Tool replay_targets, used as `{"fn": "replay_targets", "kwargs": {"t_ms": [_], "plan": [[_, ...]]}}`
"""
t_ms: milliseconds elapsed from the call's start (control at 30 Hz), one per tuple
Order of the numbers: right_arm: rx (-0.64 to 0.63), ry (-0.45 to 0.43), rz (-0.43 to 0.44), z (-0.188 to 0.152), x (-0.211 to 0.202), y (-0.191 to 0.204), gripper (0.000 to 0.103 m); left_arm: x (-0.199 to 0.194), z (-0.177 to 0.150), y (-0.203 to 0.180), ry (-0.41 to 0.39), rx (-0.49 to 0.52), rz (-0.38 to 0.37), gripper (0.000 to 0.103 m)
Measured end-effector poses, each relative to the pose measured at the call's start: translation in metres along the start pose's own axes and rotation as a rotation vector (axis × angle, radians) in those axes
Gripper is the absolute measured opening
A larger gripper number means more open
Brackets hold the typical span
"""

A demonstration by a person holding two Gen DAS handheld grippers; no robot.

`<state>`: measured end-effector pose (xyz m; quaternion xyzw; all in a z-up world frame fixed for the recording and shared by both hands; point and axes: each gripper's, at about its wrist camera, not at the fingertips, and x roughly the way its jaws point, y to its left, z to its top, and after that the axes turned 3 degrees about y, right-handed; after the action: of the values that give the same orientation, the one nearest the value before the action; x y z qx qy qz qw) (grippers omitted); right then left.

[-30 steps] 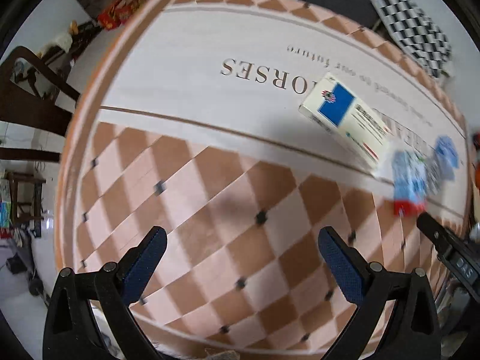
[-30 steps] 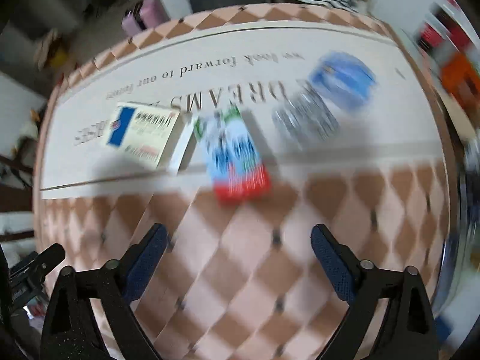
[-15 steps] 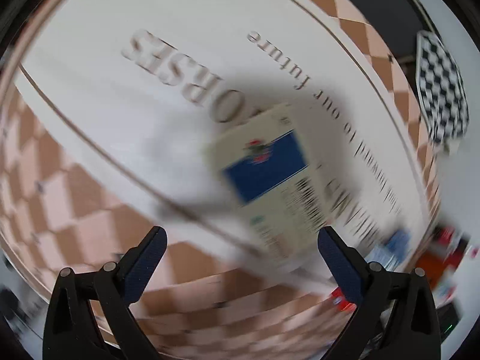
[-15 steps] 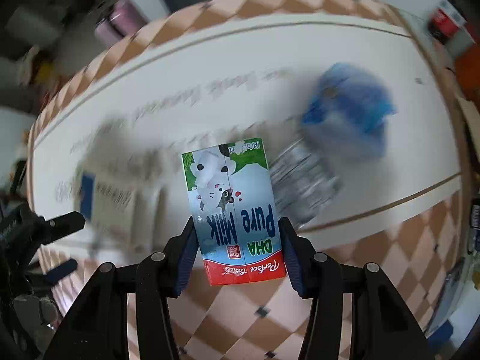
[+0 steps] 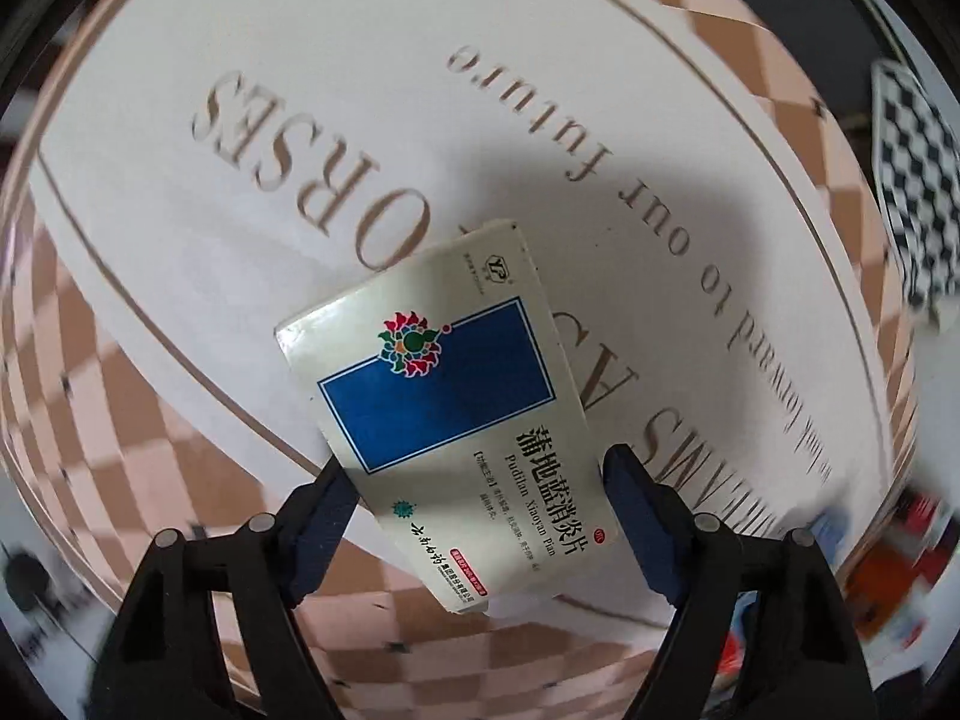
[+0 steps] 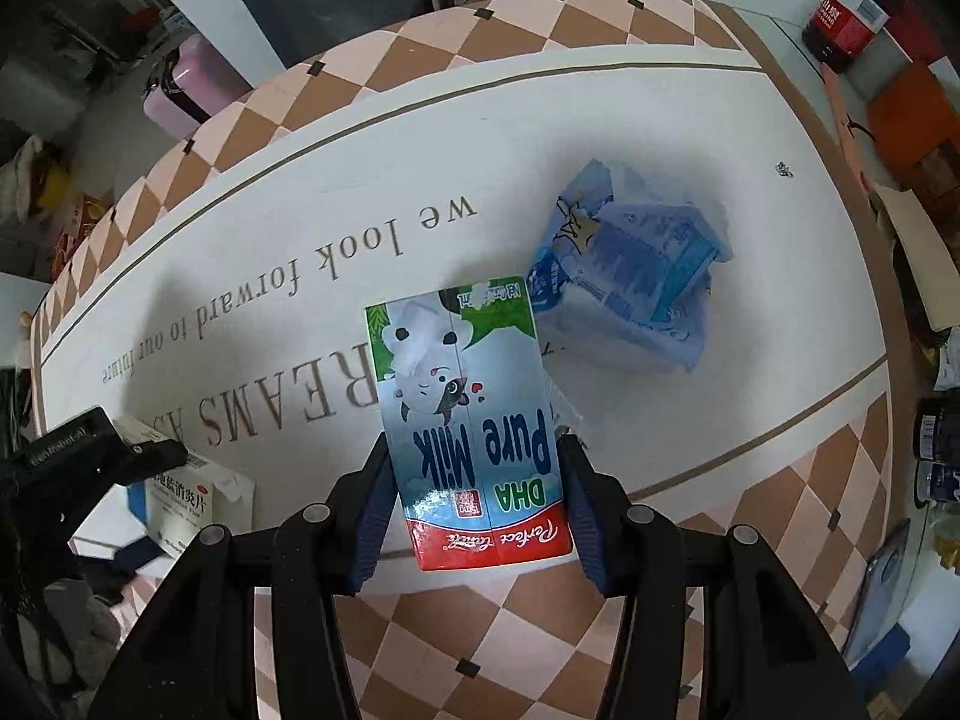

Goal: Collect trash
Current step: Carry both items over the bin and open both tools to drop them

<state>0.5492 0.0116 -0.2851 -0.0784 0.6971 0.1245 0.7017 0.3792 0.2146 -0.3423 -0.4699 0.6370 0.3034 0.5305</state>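
The left gripper [image 5: 474,516] pinched a medicine box [image 5: 444,408] between its fingers, holding it tilted above the table [image 5: 300,90]. The right gripper [image 6: 474,504] was clamped on a milk carton [image 6: 468,432], with a crumpled blue wrapper [image 6: 630,276] lying on the table just beyond it.

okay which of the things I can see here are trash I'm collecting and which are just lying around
Trash for the job:
medicine box, between the left gripper fingers
milk carton, clamped in the right gripper
crumpled blue wrapper, on the tablecloth

Just lying about:
pink container
red and black box
checkerboard sheet
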Motion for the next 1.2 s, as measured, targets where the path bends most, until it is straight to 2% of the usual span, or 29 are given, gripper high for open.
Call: {"fn": "replay_targets", "kwargs": {"t_ms": [200, 300, 400, 500, 533, 667, 833, 900, 1033, 1200], "plan": [[-0.037, -0.048, 0.018, -0.021, -0.021, 0.007, 0.054, -0.025, -0.034, 0.019, -0.175, 0.276, 0.137, 0.079], [-0.066, -0.083, 0.025, -0.039, -0.033, 0.010, 0.054, -0.045, -0.065, 0.036, -0.298, 0.426, 0.208, 0.079], [-0.086, -0.119, 0.028, -0.063, -0.048, 0.015, 0.054, -0.064, -0.091, 0.056, -0.374, 0.514, 0.234, 0.079], [-0.106, -0.160, 0.020, -0.097, -0.068, 0.017, 0.054, -0.088, -0.119, 0.086, -0.434, 0.559, 0.214, 0.079], [-0.113, -0.173, 0.016, -0.109, -0.074, 0.019, 0.054, -0.099, -0.117, 0.095, -0.444, 0.568, 0.206, 0.079], [-0.136, -0.211, 0.016, -0.166, -0.097, 0.029, 0.053, -0.125, -0.133, 0.119, -0.507, 0.621, 0.162, 0.079], [-0.136, -0.260, 0.053, -0.256, -0.124, 0.047, 0.053, -0.158, -0.189, 0.175, -0.592, 0.673, 0.100, 0.079], [-0.118, -0.277, 0.102, -0.301, -0.134, 0.053, 0.053, -0.164, -0.209, 0.203, -0.604, 0.689, 0.080, 0.079], [-0.111, -0.281, 0.162, -0.383, -0.140, 0.067, 0.053, -0.163, -0.244, 0.260, -0.588, 0.702, 0.051, 0.079], [-0.141, -0.211, 0.185, -0.487, -0.121, 0.088, 0.053, -0.143, -0.278, 0.337, -0.504, 0.685, 0.023, 0.079]]}}
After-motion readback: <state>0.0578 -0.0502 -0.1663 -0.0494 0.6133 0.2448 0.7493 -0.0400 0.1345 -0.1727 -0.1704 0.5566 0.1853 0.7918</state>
